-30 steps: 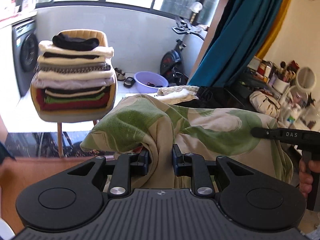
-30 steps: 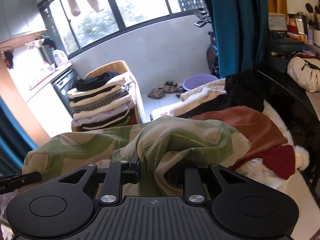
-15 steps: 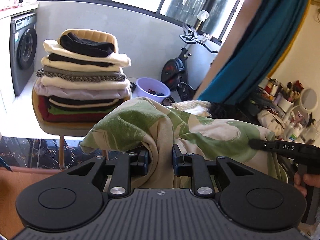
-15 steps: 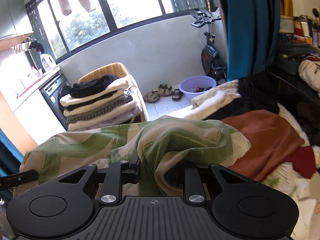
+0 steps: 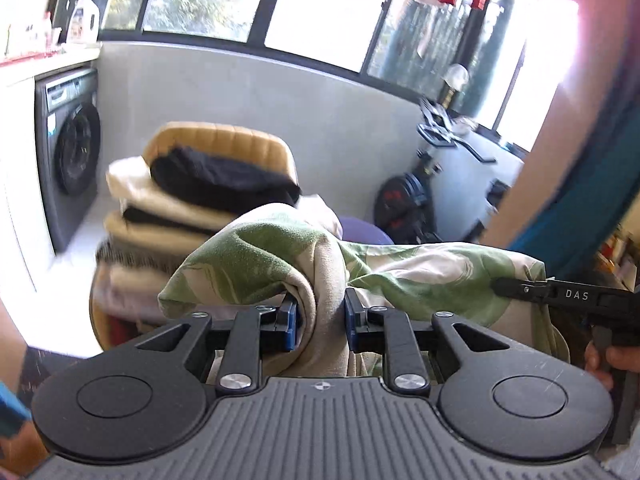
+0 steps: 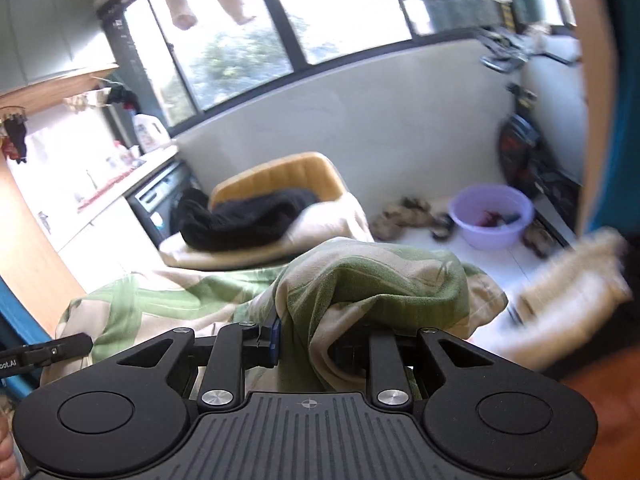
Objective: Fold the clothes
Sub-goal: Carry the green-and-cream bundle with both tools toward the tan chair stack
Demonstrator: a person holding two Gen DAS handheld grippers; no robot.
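A folded green-and-cream patterned garment (image 5: 280, 264) hangs between both grippers, held in the air. My left gripper (image 5: 320, 320) is shut on a thick bunch of its cloth. My right gripper (image 6: 306, 340) is shut on the other end of the garment (image 6: 380, 280); cloth drapes over its right finger. The right gripper's tip (image 5: 520, 290) shows at the garment's right end in the left wrist view. Just beyond stands a tan chair (image 5: 224, 140) bearing a tall stack of folded clothes (image 5: 160, 216), a black item (image 6: 248, 220) on top.
A washing machine (image 5: 68, 152) stands left of the chair under a counter. A purple basin (image 6: 492, 220) and slippers (image 6: 404, 216) lie on the white floor, an exercise bike (image 5: 420, 200) behind. A teal curtain (image 5: 592, 184) hangs right. Cream clothes (image 6: 568, 288) lie blurred at right.
Both grippers have carried the garment toward the chair; the stack of folded clothes now looms much closer and larger. The grips have not changed.
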